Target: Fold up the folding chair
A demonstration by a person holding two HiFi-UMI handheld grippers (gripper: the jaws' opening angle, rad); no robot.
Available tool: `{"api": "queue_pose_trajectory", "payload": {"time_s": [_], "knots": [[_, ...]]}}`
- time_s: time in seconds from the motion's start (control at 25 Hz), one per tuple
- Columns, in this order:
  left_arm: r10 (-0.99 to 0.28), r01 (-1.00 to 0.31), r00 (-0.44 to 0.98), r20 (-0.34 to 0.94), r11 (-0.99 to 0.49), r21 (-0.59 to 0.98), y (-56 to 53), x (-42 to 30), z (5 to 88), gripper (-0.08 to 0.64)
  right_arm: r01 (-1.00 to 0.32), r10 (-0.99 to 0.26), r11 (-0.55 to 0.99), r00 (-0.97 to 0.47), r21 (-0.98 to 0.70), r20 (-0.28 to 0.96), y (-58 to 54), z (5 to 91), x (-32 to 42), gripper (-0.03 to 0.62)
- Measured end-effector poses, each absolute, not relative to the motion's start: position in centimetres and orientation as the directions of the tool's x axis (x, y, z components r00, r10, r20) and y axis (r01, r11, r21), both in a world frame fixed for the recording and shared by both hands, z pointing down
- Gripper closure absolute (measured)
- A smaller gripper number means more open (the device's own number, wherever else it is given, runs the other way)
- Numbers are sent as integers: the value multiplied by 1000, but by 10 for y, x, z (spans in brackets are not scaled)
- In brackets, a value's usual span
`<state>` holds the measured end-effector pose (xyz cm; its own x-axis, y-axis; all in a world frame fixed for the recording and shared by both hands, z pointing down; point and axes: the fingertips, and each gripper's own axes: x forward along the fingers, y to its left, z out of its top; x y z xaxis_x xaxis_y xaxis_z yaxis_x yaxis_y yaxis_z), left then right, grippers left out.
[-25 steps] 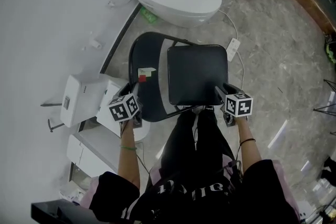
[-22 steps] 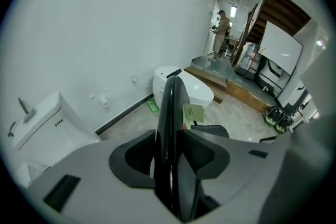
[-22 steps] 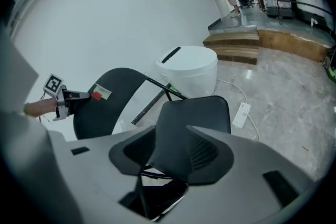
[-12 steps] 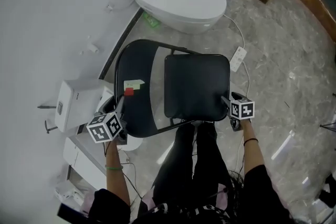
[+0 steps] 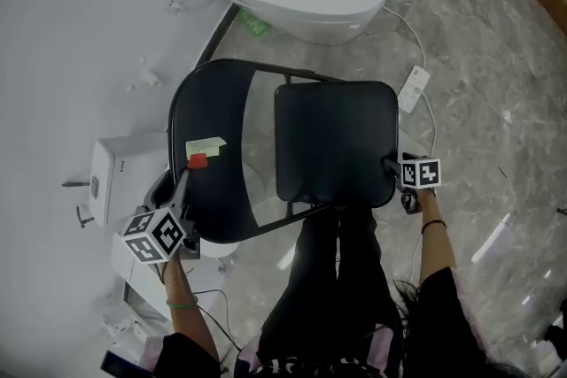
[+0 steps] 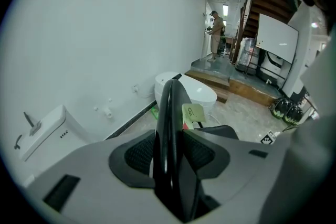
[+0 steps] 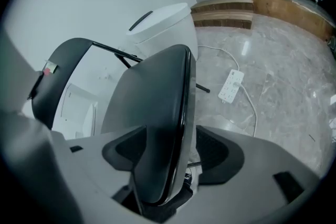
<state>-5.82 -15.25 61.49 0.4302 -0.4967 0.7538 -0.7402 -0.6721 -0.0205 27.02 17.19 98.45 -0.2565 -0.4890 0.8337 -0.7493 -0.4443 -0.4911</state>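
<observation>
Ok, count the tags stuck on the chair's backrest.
2. A pale note sits on the backrest near its left edge, and a red tag is right beside it, toward the person. The backrest's far face is hidden.

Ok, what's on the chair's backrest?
A pale paper label and a small red tag sit on the backrest. The left gripper clamps its near edge, hiding that bit; its other face is unseen.
</observation>
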Motion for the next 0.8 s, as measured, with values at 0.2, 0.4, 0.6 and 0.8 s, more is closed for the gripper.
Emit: {"api": "queue_pose_trajectory", "payload": {"time_s": [0.2,0.4,0.6,0.8], "knots": [[-500,-732,435,749,-681,-30,-154,-57,615,411,-718,-501,-429,-316,-548,806,168,1004,263,302],[-514,-729,450,730,-684,-33,-155,-56,616,411,-616,-512,-403,-461,-677,725,163,1014,259,293],[-526,-722,462,714,-690,-41,-154,-56,616,411,-532,-541,-313,-581,-787,608,157,1019,252,288],[-543,-717,476,692,-695,-53,-155,-57,616,410,-419,-577,-238,-664,-876,475,151,1019,245,288]]}}
